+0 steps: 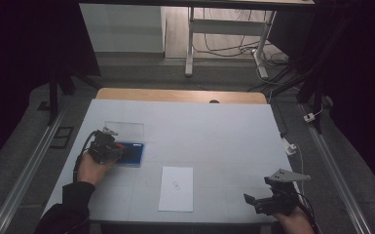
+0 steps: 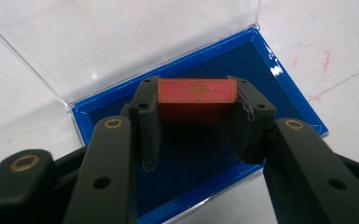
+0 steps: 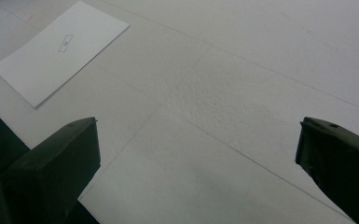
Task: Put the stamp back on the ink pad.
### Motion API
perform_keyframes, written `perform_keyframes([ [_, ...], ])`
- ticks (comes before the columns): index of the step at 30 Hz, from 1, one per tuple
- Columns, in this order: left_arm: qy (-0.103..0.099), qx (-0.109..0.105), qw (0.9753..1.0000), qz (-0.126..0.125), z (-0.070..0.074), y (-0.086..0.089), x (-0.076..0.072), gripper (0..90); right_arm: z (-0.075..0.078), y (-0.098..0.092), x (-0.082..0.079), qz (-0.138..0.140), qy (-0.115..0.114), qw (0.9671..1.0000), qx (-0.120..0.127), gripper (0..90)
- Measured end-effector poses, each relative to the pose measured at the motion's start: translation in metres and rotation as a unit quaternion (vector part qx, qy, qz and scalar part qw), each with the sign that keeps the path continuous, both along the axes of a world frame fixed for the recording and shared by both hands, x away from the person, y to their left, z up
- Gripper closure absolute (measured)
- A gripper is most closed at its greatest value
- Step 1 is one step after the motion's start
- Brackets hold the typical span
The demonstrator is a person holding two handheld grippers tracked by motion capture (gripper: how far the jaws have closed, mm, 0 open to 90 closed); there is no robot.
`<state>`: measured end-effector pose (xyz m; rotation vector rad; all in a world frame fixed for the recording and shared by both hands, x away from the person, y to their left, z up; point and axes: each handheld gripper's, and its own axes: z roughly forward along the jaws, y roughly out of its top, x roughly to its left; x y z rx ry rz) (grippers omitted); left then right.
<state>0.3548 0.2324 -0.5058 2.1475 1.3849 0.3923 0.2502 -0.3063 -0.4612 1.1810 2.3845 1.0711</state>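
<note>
High view: the left gripper [image 1: 108,147] sits at the near-left of the white surface [image 1: 224,131], and the person's hand and the gripper body cover most of the blue case [image 1: 135,152], so the red block is barely a sliver of colour there. The case's clear lid [image 1: 124,129] lies flat open behind it, faint against the surface and hard to make out. The person's sleeve is cut off by the bottom edge.

In the left gripper view the red block [image 2: 196,89] is plain: a small flat-topped piece with a thin gold cross-like mark on its upper face, too small to read further. It sits between the two black fingers [image 2: 148,112], which press against its two short ends, narrow and clamped on it. The block is over the dark blue lining of the case [image 2: 303,116], toward the hinge side; whether its underside touches the lining is hidden by its own shadow.

The right gripper [image 1: 259,201] rests at the near-right corner of the surface, well apart from the case, partly cut off at the bottom. In the right gripper view its fingers [image 3: 60,163] stand wide with bare surface between them. A white sheet [image 1: 176,188] with a small printed mark lies between the two grippers.
</note>
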Motion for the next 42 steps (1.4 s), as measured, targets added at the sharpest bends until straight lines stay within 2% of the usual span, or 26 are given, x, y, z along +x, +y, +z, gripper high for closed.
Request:
perform_keyframes([
  [12,-0.003,0.003,1.0,0.001,0.0,-0.001,0.0,56.4,0.0,0.0,0.0,0.001,-0.001,1.0,-0.001,0.2],
  [22,-0.016,-0.014,0.9997,0.009,0.003,0.002,-0.001,45.8,0.0,0.0,0.0,0.001,-0.001,1.0,-0.001,0.2],
  [27,-0.024,-0.026,0.9993,0.009,0.006,0.002,-0.002,38.5,0.0,0.0,0.0,0.001,-0.002,1.0,0.001,0.2],
  [31,-0.036,-0.025,0.999,0.006,0.007,0.001,-0.004,28.1,0.0,0.0,0.0,0.001,-0.002,1.0,0.001,0.2],
  [38,-0.057,-0.063,0.9964,0.0,0.013,0.002,-0.008,12.4,0.0,0.0,0.0,0.001,-0.003,1.0,0.002,0.2],
  [42,-0.055,-0.063,0.9965,-0.004,0.015,0.0,-0.009,6.1,0.0,0.0,0.0,0.002,-0.002,1.0,0.0,0.2],
])
